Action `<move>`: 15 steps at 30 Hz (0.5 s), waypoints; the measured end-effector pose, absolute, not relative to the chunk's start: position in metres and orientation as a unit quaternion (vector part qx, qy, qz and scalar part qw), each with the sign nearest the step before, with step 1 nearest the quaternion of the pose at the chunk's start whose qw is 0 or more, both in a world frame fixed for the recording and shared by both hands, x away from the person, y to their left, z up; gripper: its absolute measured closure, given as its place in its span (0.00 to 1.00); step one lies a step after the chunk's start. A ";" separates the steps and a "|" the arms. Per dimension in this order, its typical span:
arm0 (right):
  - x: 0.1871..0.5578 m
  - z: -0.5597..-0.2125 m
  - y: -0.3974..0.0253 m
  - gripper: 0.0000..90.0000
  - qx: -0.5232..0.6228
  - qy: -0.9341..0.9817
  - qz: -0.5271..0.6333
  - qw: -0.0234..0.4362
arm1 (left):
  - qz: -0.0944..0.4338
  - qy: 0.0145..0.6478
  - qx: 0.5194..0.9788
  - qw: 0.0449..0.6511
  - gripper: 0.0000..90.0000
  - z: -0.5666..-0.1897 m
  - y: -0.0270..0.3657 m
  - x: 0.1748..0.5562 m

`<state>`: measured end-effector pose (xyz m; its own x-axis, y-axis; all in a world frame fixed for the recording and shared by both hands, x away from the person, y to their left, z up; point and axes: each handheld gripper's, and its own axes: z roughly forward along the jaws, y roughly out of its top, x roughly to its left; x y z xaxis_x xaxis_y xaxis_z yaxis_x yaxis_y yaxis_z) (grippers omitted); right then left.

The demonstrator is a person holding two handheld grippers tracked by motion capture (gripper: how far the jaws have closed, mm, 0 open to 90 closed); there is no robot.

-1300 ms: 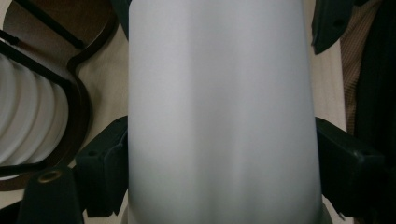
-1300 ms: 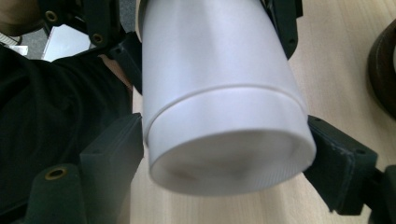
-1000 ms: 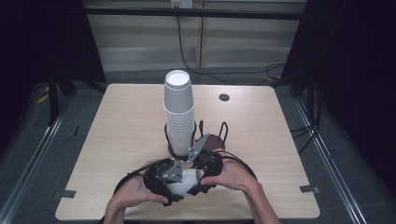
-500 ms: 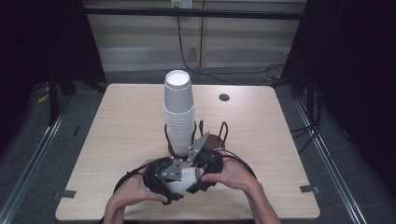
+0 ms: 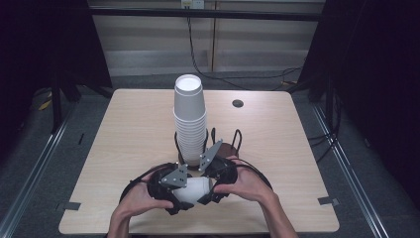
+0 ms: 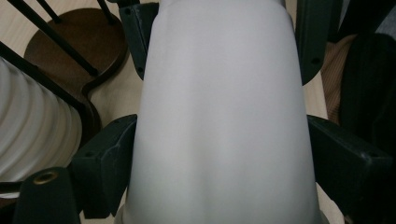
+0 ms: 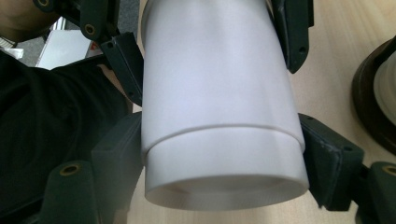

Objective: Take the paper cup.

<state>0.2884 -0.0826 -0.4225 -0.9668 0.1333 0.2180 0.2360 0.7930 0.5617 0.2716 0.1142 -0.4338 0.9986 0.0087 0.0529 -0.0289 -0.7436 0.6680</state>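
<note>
Two nested white paper cups [image 5: 196, 189] lie sideways just above the table's front middle, held from both ends. My left gripper [image 5: 184, 192] is shut on them from the left and my right gripper [image 5: 210, 184] from the right. In the left gripper view the smooth cup wall [image 6: 224, 116] sits between my left gripper's [image 6: 224, 158] jaws, with the other gripper's jaws farther up. In the right gripper view a seam rings the cups [image 7: 215, 93], and my right gripper [image 7: 224, 161] clamps the nearer section.
A tall stack of white cups [image 5: 189, 116] stands in a holder with black wire posts on a brown round base [image 5: 229, 148], just behind the grippers. A small dark hole [image 5: 237, 103] marks the table's far right. The table's front edge [image 5: 198, 232] lies near the hands.
</note>
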 end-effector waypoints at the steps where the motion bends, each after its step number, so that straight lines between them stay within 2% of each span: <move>1: 0.288 -0.422 -0.083 0.26 -0.098 -0.943 -0.306 0.084 | 0.026 -0.005 0.933 0.358 0.17 -0.434 0.114 0.272; 15: 0.287 -0.417 -0.087 0.26 -0.102 -0.938 -0.320 0.080 | 0.025 -0.004 0.915 0.402 0.17 -0.429 0.121 0.273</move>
